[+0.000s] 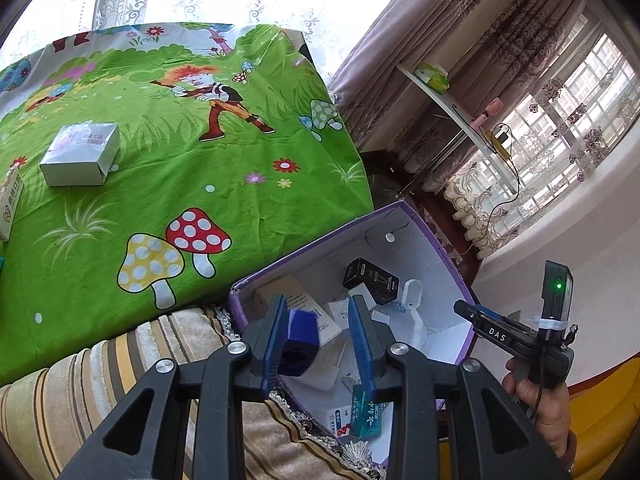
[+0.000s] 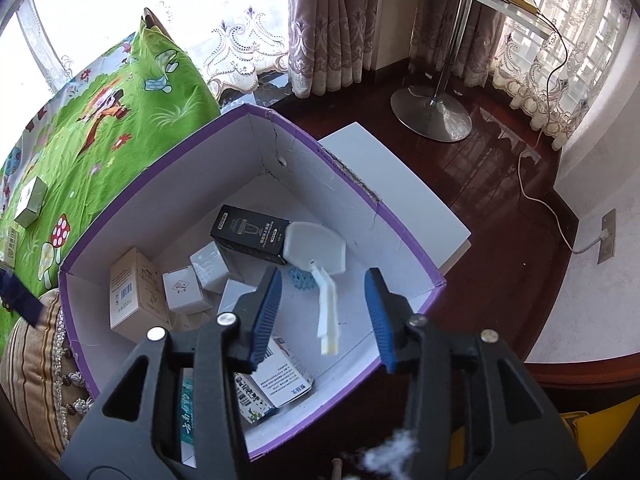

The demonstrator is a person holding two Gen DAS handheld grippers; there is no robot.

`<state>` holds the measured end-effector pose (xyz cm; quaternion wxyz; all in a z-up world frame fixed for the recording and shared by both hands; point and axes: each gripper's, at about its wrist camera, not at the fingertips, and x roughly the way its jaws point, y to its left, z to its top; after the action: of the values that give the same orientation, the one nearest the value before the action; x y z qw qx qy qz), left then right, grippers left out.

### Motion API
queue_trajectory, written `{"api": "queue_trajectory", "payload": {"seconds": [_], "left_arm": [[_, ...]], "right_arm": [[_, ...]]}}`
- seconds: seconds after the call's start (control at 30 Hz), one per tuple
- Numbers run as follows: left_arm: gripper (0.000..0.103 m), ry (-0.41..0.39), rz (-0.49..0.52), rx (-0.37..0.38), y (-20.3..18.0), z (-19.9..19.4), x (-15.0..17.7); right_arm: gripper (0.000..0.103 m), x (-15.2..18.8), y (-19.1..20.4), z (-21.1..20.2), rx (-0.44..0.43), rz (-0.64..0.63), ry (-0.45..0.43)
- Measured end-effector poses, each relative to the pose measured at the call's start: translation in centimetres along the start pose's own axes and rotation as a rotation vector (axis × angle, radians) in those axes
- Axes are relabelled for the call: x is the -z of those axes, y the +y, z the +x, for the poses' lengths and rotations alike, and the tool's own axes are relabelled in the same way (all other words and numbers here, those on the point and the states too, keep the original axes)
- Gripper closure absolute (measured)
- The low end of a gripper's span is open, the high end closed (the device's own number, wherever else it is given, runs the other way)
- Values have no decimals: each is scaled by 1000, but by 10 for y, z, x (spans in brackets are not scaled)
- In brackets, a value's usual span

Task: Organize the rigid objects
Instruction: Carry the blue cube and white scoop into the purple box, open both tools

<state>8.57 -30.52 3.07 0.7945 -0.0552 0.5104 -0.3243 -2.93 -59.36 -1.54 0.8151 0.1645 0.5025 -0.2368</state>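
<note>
A purple-rimmed white cardboard box (image 1: 304,256) (image 2: 160,160) holds a black carton (image 1: 370,280) (image 2: 248,232), a beige carton (image 2: 136,296), a teal packet (image 1: 366,412) and several small white boxes. My left gripper (image 1: 318,300) hangs over the box's near side. A small blue block (image 1: 298,342) lies against its left pad, with a clear gap to the right pad. My right gripper (image 2: 323,272) stands open above the box. A white plastic scoop (image 2: 316,248) lies between its fingers untouched, its handle end blurred. A silver box (image 1: 80,154) sits on the green cartoon cloth (image 1: 224,200).
A striped cushion (image 1: 120,360) borders the box on the near left. A narrow carton (image 1: 10,204) lies at the cloth's left edge. Beyond the box are a white panel (image 2: 392,184), a dark wooden floor, a chrome table base (image 2: 432,112) and a white cable (image 2: 548,208).
</note>
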Motion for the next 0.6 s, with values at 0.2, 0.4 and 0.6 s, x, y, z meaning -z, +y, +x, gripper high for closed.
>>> {"api": "queue_trajectory", "payload": {"seconds": [0.2,0.4,0.6], "left_arm": [[56,0,-14,-3,5,-2,3],[56,1,-43,1,16,-6,5],[56,-11,-87,-5,37,-19,11]], "right_arm": [[49,6,23,5,-31,-84,37],[41,20,48,21,-44,-181,104],[37,38,76,48,-27,-290,209]]}}
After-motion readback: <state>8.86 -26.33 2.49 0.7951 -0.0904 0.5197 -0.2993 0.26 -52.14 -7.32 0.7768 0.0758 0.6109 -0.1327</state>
